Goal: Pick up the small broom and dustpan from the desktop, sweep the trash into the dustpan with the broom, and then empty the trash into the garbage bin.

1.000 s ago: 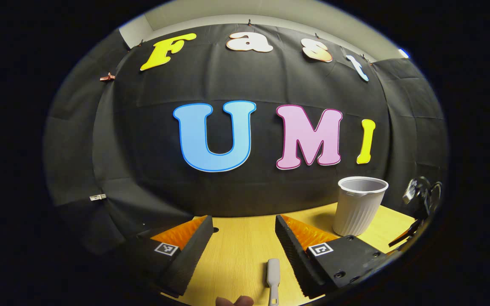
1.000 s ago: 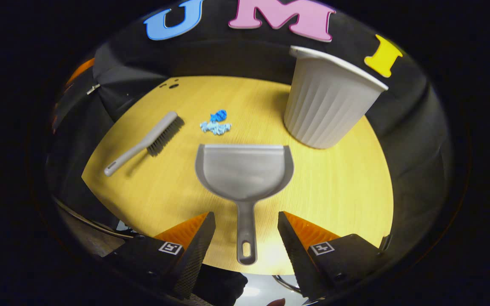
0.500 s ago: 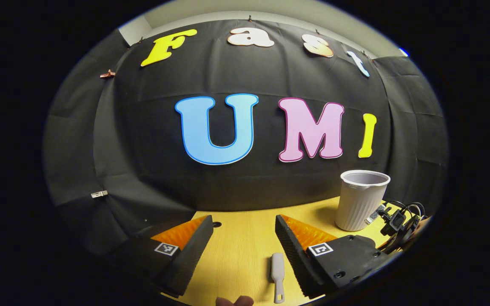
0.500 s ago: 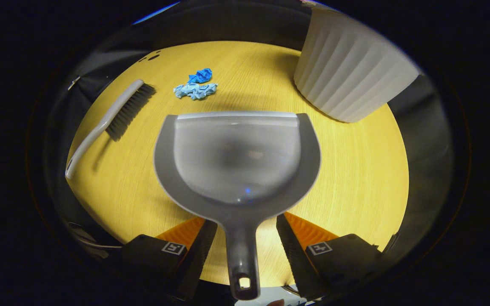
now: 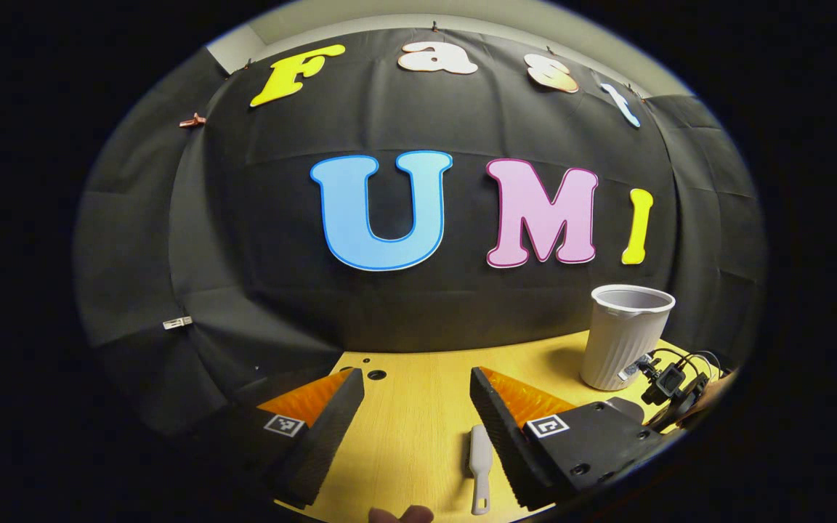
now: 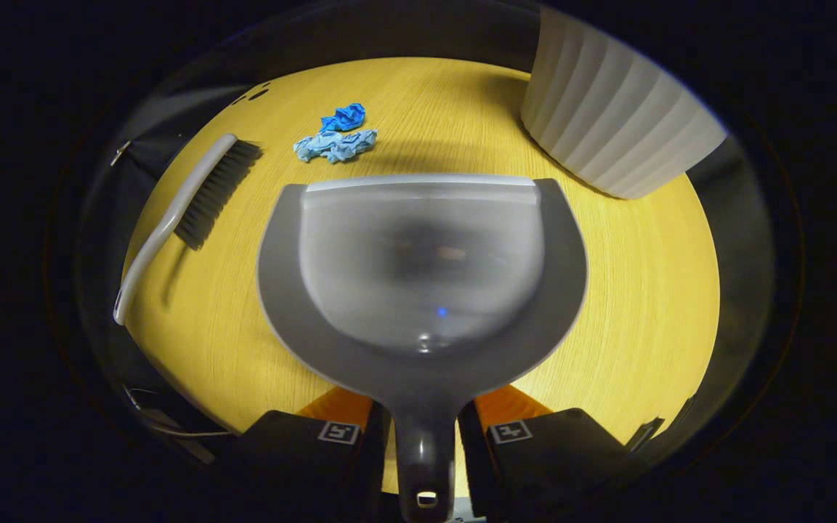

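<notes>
In the right gripper view the grey dustpan (image 6: 418, 269) lies flat on the yellow desktop (image 6: 636, 305), mouth away from me. My right gripper (image 6: 422, 443) is shut on its handle, one finger pressing each side. The grey broom (image 6: 186, 196) lies to the left, bristles facing the pan. Blue crumpled trash (image 6: 335, 138) sits just beyond the pan's front lip. The ribbed white bin (image 6: 615, 116) stands at the far right. In the left gripper view my left gripper (image 5: 415, 407) is open above the desk, with the broom's handle (image 5: 479, 465) lying close by its right finger.
The bin (image 5: 625, 338) stands at the right of the left gripper view, with the other gripper's camera and cables (image 5: 669, 385) beside it. Small holes (image 5: 375, 375) mark the desk's far edge by the black cloth. A fingertip (image 5: 400, 514) shows at the bottom edge.
My right gripper came down and forward over the dustpan's handle and its fingers closed on it. The left gripper drifted slightly and stayed open.
</notes>
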### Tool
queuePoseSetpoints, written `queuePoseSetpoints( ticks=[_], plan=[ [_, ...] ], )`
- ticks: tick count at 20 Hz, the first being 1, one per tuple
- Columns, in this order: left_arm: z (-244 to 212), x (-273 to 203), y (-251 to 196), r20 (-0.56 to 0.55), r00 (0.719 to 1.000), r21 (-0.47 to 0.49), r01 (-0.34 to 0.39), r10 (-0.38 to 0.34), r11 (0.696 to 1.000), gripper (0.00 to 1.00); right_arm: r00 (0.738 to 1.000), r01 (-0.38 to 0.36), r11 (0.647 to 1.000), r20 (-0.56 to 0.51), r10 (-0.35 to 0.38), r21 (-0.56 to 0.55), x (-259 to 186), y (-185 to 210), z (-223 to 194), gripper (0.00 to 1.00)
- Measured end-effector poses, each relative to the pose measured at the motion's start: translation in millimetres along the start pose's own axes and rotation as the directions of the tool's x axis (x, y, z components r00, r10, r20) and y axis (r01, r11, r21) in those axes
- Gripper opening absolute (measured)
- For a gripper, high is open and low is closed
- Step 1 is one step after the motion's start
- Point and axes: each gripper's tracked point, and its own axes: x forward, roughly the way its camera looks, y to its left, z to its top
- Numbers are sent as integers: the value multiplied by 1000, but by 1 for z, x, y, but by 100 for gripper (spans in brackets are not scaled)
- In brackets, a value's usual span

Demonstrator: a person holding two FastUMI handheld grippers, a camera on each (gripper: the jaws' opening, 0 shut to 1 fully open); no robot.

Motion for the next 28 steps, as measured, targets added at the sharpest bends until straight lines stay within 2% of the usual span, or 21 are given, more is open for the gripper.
queuePoseSetpoints(
  ticks=[1, 2, 3, 4, 5, 6, 10, 13, 14, 19, 21, 23, 24, 26, 28],
  plan=[
    [-3, 1, -1, -10, 1000, -2, -3, 3, 1000, 95, 1000, 0, 1000, -2, 0, 0, -1, 0, 0, 49],
    [-7, 1, -4, -18, 1000, -2, -5, 5, 1000, 95, 1000, 1, 1000, 3, -1, 5, -1, 0, 1, 43],
    [-9, 1, -7, -21, 1000, -3, 0, 0, 1000, 95, 1000, 0, 1000, 5, 0, 8, -2, 0, 2, 43],
    [-11, 3, -11, -26, 1000, -4, 13, -13, 1000, 95, 1000, -8, 1000, 5, 8, -3, -1, 0, 2, 50],
    [-15, 4, -17, -38, 999, -3, 26, -26, 1000, 95, 1000, -13, 1000, 26, 14, -20, -1, 0, 3, 30],
    [-20, 6, -23, -54, 998, -2, 45, -45, 999, 95, 999, -10, 999, 38, 12, -44, -2, -1, 3, 36],
    [-58, 13, -44, -177, 977, -34, 112, -116, 993, 95, 992, -25, 993, 120, 38, -112, -21, 2, 8, 35],
    [-94, 16, -59, -296, 943, -30, 152, -154, 988, 95, 993, -35, 987, 103, 52, -154, -35, -2, 0, 35],
    [-106, 19, -63, -343, 926, -21, 161, -159, 987, 95, 994, -34, 985, 92, 51, -170, -38, -6, -4, 35],
    [-175, 28, -87, -574, 789, -26, 247, -217, 969, 96, 994, -38, 984, 98, 56, -175, -52, -24, -13, 35],
    [-197, 32, -98, -637, 729, -71, 268, -250, 961, 96, 993, -23, 984, 112, 43, -175, -56, -33, -15, 35],
    [-221, 32, -105, -697, 665, -132, 251, -270, 959, 95, 993, -18, 987, 115, 37, -161, -60, -40, -18, 35],
    [-229, 35, -105, -719, 642, -144, 238, -267, 961, 95, 993, -19, 988, 116, 36, -152, -60, -42, -18, 35],
    [-246, 39, -99, -768, 599, -107, 231, -228, 967, 94, 993, -17, 991, 117, 33, -133, -59, -48, -21, 35],
    [-258, 44, -100, -795, 573, -66, 245, -200, 967, 94, 993, -18, 993, 116, 31, -117, -59, -53, -24, 35]
  ],
)
